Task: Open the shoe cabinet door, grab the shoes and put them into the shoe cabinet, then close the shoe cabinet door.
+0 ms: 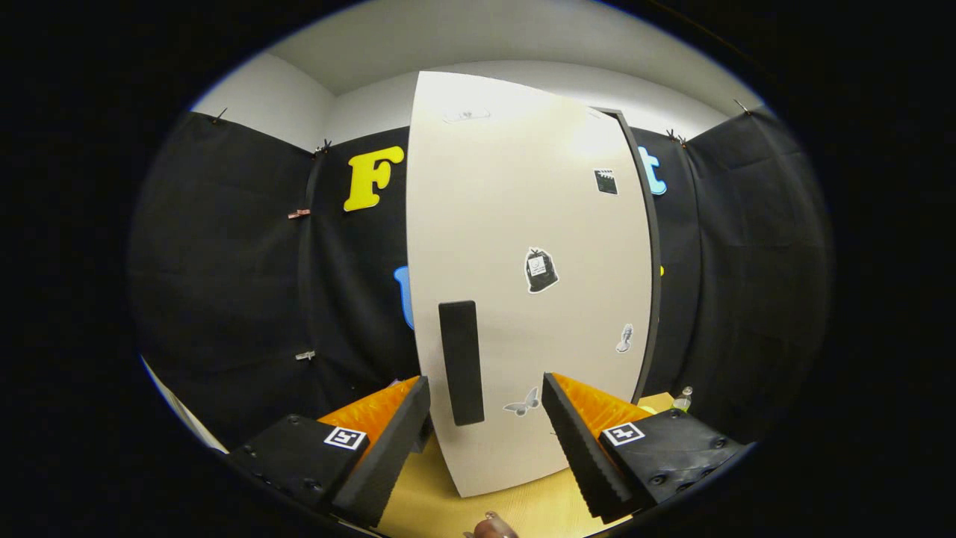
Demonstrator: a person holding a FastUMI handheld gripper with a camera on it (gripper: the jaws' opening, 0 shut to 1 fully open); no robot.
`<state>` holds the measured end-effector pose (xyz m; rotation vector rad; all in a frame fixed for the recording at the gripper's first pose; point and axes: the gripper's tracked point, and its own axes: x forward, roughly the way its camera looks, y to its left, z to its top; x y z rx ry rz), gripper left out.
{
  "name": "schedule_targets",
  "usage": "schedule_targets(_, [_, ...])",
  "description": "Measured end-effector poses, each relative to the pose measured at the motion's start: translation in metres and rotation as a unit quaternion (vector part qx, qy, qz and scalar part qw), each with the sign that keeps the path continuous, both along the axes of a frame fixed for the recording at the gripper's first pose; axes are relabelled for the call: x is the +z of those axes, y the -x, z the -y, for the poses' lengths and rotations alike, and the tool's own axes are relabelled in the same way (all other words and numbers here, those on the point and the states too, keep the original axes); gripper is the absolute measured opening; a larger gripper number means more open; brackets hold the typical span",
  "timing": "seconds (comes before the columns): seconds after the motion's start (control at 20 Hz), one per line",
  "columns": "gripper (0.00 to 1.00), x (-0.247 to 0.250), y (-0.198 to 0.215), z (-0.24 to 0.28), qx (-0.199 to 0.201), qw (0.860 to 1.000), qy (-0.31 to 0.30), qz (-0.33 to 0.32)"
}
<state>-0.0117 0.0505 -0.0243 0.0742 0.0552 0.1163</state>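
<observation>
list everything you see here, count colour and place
cabinet door: 1, off-white, upright just ahead of the fingers
handle: 1, black vertical bar, low on the door near its left edge
stickers: several, mostly black and white, scattered over the door
table: 1, light wood, under the door and fingers
small bottle: 1, clear, on the table right of the door
gripper: 1, fingers open, handle just ahead between them, not touching

The gripper [485, 407] is spread wide before the shoe cabinet door [523, 246]; its upright dark handle [458, 362] stands between the fingers, seemingly untouched, above the wooden table [433, 486].
</observation>
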Motion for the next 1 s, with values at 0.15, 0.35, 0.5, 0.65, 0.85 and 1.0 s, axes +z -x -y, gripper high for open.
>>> schedule_targets(0.15, [0.99,0.001,0.006,-0.004,0.001,1.0,0.004,0.001])
schedule_targets(0.35, [0.99,0.001,0.016,0.0,-0.002,1.0,0.01,-0.001])
schedule_targets(0.5, [0.99,0.003,0.027,0.007,-0.006,1.0,0.008,0.0])
schedule_targets(0.65, [0.99,0.006,0.033,0.011,-0.007,1.0,0.005,0.002])
schedule_targets(0.85, [0.99,0.004,0.036,0.008,-0.006,1.0,0.025,0.001])
schedule_targets(1.0, [0.99,0.011,0.036,0.004,0.003,1.0,0.023,0.014])
